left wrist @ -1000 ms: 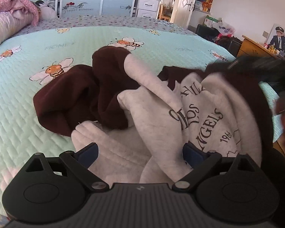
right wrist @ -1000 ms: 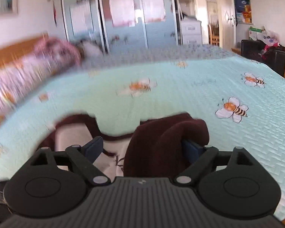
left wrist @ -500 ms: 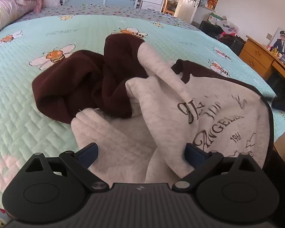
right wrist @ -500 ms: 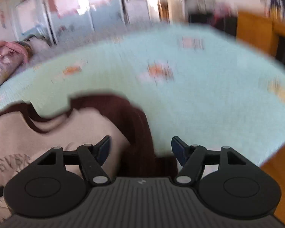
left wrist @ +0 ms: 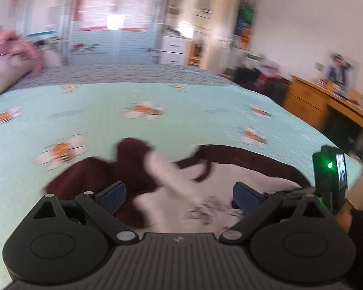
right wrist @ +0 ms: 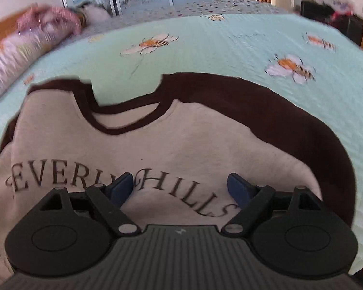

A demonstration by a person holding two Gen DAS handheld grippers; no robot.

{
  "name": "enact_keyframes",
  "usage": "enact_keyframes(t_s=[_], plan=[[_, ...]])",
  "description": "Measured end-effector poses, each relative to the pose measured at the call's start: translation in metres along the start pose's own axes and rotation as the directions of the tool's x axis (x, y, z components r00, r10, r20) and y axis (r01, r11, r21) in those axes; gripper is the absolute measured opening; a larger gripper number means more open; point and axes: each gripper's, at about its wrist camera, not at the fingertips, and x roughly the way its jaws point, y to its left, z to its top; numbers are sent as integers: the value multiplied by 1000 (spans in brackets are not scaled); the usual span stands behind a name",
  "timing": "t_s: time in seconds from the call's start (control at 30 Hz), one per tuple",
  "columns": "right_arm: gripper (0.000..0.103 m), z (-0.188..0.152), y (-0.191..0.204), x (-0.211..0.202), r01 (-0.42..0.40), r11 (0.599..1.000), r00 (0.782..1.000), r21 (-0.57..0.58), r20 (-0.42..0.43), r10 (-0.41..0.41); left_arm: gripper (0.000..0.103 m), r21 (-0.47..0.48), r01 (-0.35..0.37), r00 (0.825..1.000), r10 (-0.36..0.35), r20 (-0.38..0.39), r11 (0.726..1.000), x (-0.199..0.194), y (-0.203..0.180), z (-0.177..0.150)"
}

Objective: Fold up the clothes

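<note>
Sweatshirt (right wrist: 176, 145) front was spread flatter vs. earlier; soft, limp, light — grab at hem corners. Right gripper (right wrist: 181, 188), just reopened, and left gripper (left wrist: 179, 193) were wide, empty.

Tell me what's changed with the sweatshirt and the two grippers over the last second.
The right gripper let go of the brown sleeve that was between its jaws; they narrowed, then reopened, and now stand open over the grey front of the sweatshirt, spread flatter with its neckline showing. The left gripper pulled back from the sweatshirt, jaws open. The sweatshirt stays on the bee-print bedspread, its other sleeve bunched.
</note>
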Motion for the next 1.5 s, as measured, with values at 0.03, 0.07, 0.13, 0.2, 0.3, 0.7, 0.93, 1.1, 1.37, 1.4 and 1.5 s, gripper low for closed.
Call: enact_keyframes(t_s=[0.03,0.07,0.13,0.2,0.3,0.7,0.93,1.1,1.37,1.4,1.5], plan=[[72,-4,-10,-3,-11,1000,1000,21,-4,11,99,45,44,999,-43,-23,998,12,-10,0],[67,-4,-23,-10,-43,998,999,52,3,43,99,88,79,995,-73,-64,993,28,-19,-4],[63,-2,-48,-23,-81,988,997,132,15,80,99,146,103,981,-77,-177,984,66,-30,-17],[59,-1,-69,-32,-102,971,995,218,30,97,101,127,47,962,-11,-272,991,97,-24,-37],[58,-7,-81,-46,-142,945,990,294,42,135,103,6,70,956,-65,-287,998,98,-2,-49],[85,45,71,12,-101,983,994,-151,21,105,103,22,34,950,-25,-310,999,66,-6,-59],[84,39,29,60,115,973,990,-202,-53,-128,103,17,43,952,-35,-303,999,63,-3,-64],[82,31,-66,12,295,952,955,80,-41,-293,103,15,34,957,-29,-289,999,66,-3,-68],[86,42,47,-4,-22,996,996,-83,79,28,103,11,20,961,-17,-275,1000,61,-4,-65],[86,45,72,6,-89,984,993,-157,61,100,103,12,19,962,-15,-273,1000,58,-5,-66],[86,48,122,45,-180,931,983,-318,-32,179,103,22,17,962,-11,-273,1000,53,-5,-67]])
